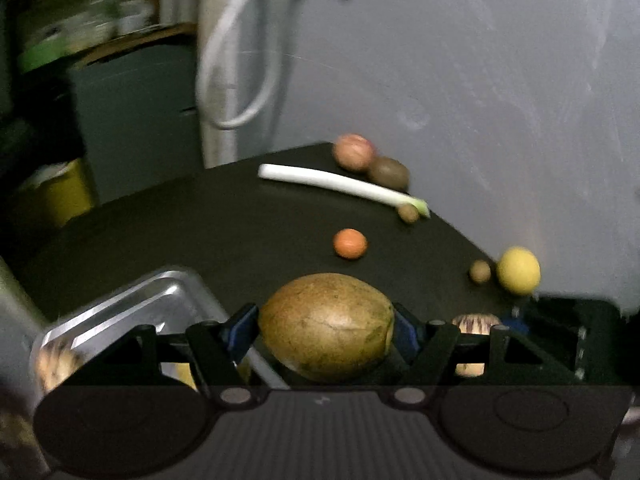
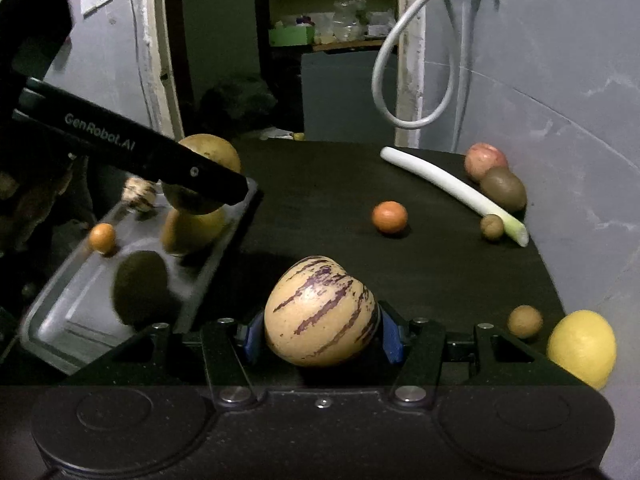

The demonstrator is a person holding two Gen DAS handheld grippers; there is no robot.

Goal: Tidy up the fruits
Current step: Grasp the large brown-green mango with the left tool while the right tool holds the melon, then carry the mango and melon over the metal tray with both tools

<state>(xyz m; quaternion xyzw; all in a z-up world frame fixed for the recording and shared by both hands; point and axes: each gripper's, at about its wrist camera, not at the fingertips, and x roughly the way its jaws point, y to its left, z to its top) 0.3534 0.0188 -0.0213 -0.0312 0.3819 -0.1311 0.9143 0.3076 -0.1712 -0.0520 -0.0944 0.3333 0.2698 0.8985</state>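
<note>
Left gripper (image 1: 326, 330) clamped on a big brown-green oval fruit (image 1: 326, 326), rough russet skin, blue pads touching both ends. From the right wrist view it's held above the metal tray (image 2: 60, 312), over the tray's far end. Left view is motion-blurred.

Right gripper (image 2: 320, 336) clamped on a pepino melon (image 2: 320, 312): smooth cream skin, purple streaks, egg-shaped, blue pads on both flanks. It's low over the black matte table (image 2: 320, 176), just right of the tray.

Tray: shiny rectangular, rounded corners. Inside: dark fuzzy kiwi (image 2: 140, 286) at the near end, small orange round fruit (image 2: 102, 238) by the left wall, a pale striped fruit (image 2: 139, 193) at the far end.

Loose on the table: leek stalk (image 2: 452, 190), long white shaft with pale green end, lying diagonal; orange round fruit (image 2: 389, 217) mid-table; pinkish round fruit (image 2: 485, 161) touching a brown kiwi (image 2: 503, 188) behind the leek; small tan ball (image 2: 492, 227) touching the leek's green end; another tan ball (image 2: 525, 321) just beside a matte yellow lemon (image 2: 582, 348) at the right edge.
</note>
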